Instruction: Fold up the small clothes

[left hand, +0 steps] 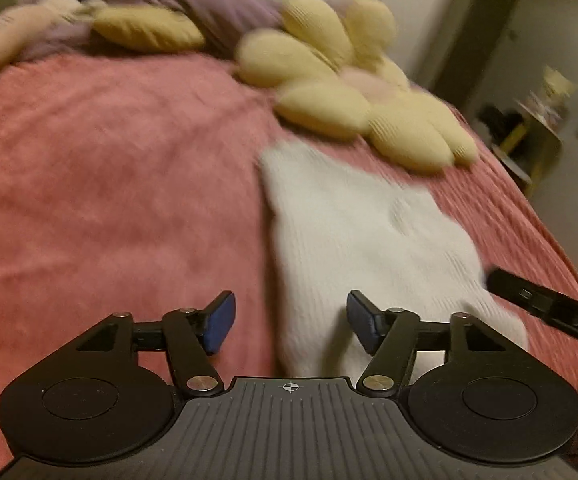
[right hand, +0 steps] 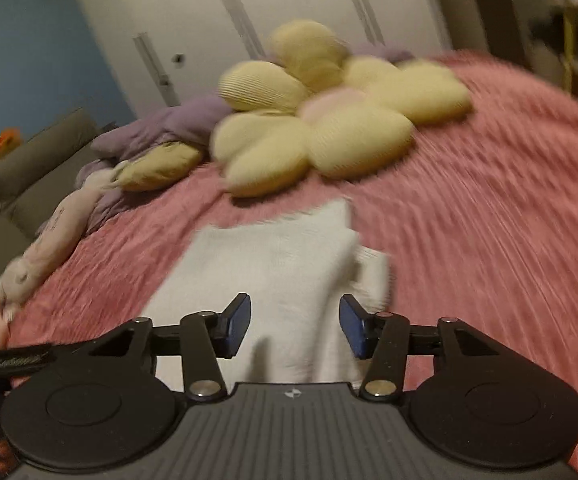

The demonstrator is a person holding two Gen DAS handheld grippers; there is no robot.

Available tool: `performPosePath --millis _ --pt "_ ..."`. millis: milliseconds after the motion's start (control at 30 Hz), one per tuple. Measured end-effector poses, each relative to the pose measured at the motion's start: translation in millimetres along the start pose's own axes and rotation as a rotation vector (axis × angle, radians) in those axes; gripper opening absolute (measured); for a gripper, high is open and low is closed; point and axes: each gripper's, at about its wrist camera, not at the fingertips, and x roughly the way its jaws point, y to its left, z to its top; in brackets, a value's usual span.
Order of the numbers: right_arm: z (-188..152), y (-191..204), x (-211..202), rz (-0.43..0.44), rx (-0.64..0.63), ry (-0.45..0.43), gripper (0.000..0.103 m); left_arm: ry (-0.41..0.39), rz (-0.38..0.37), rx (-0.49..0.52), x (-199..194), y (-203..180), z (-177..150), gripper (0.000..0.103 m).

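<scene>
A small white knitted garment (left hand: 349, 232) lies folded on the pink bedspread (left hand: 109, 180). My left gripper (left hand: 291, 314) hovers over its near left edge, jaws open, nothing between the blue pads (left hand: 221, 324). Part of the right gripper's black body (left hand: 549, 308) shows at the right edge of this view. In the right wrist view the same garment (right hand: 273, 256) lies just ahead of and under my right gripper (right hand: 295, 318), which is open and empty, with its blue pads (right hand: 353, 326) apart. The left gripper's black finger (right hand: 13, 360) enters from the left. Both views are motion-blurred.
A large yellow flower-shaped cushion (left hand: 349, 92) (right hand: 321, 120) lies just beyond the garment. A small yellow pillow (right hand: 157, 164), a purple blanket (right hand: 177, 124) and a pale plush toy (right hand: 49, 240) line the bed's far side. A bedside stand (left hand: 537, 136) is off the bed's right.
</scene>
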Motion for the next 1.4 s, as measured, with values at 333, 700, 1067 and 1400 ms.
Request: performPosePath --millis 333,700,1067,1400 --pt "-48 35 4 -0.055 -0.327 0.166 0.025 0.156 0.049 0.079 15 -2 -28 0.069" --pt "-47 45 -13 -0.145 -0.407 0.281 0.030 0.256 0.172 0.177 -7 -19 -60 0.091" --pt "-97 45 -91 -0.194 -0.250 0.437 0.099 0.151 0.223 0.120 -82 -43 -107 0.102" --pt "-70 31 -109 -0.159 0.024 0.355 0.099 0.087 0.303 0.087 -62 -40 -86 0.102"
